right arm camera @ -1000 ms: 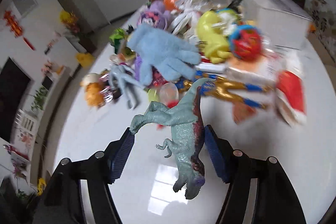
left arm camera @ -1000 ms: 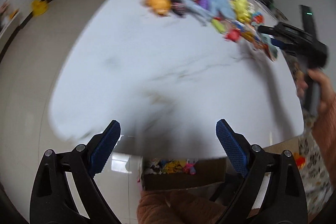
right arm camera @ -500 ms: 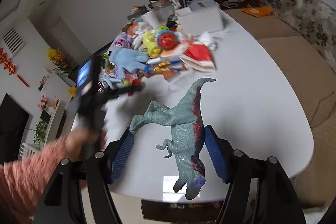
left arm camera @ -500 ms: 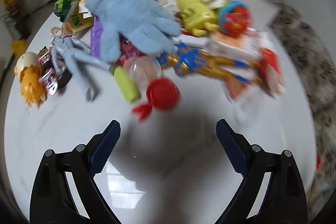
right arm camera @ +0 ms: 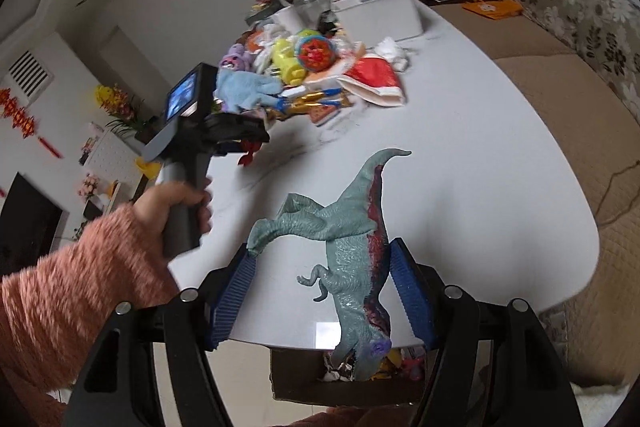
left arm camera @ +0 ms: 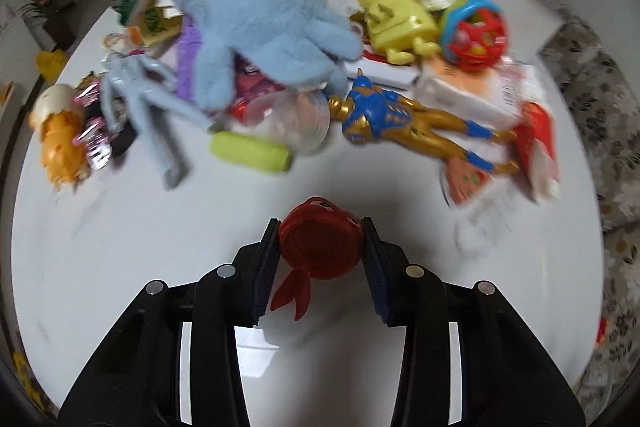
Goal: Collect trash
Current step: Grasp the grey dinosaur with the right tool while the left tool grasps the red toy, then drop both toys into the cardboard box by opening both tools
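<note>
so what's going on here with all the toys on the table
A person is clearing a pile of toys off a white table, holding a set of tongs in each hand. The left tongs are closing on a small red toy at the near edge of the pile. The right tongs hold a grey-green dinosaur at the table edge, above a cardboard box with toys in it.

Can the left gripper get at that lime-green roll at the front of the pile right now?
Probably not yet: the left gripper is closing with the red toy between its pads. The lime-green roll itself lies uncovered at the pile's front edge.
</note>
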A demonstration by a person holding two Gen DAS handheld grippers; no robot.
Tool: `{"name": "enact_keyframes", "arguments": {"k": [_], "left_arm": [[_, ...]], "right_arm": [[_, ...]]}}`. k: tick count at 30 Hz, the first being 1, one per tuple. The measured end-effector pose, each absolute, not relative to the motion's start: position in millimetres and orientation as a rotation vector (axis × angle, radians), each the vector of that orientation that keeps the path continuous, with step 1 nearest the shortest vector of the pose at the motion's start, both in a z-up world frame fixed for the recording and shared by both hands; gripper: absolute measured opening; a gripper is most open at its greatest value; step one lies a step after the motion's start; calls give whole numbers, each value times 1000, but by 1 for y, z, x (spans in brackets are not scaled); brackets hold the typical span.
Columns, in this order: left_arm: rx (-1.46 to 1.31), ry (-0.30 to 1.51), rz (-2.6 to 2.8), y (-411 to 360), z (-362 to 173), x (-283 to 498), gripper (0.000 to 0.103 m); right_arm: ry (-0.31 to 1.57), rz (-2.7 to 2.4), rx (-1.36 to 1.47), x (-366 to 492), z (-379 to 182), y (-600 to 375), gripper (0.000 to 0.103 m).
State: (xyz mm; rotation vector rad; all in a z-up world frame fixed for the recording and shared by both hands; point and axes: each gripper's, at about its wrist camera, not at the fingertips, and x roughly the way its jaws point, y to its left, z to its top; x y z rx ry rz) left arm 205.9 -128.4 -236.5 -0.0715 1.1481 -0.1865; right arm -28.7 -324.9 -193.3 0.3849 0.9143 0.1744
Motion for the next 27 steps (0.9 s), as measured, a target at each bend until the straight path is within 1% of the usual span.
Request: {"name": "enact_keyframes", "arguments": {"k": [3, 6, 9, 14, 17, 19, 22, 25, 27], "left_arm": [[-81, 1110, -255, -105, -216, 169, 39], [-56, 1057, -311, -70, -187, 110, 39], [-33, 1038, -321, -44, -171, 57, 39], [24, 1080, -356, -18, -179, -7, 39], [44, 1146, -384, -5, -205, -47, 39], [53, 1211, -409, -3, -231, -70, 39], [43, 1304, -447, -7, -273, -87, 39], [39, 1351, -478, -14, -314, -91, 39], [54, 1374, -490, -20, -345, -90, 39]], "right_arm": [[925, 222, 340, -23, -190, -312, 67], [951, 285, 264, -23, -189, -287, 67], [986, 341, 202, -29, -193, -262, 67], [1092, 452, 103, -51, -211, -214, 67], [1158, 509, 76, -70, -227, -195, 67], [1219, 543, 60, -84, -244, -184, 67], [1298, 553, 34, -98, -272, -175, 67], [1389, 537, 35, -108, -315, -172, 67], [1416, 522, 19, -111, -344, -172, 67]]}}
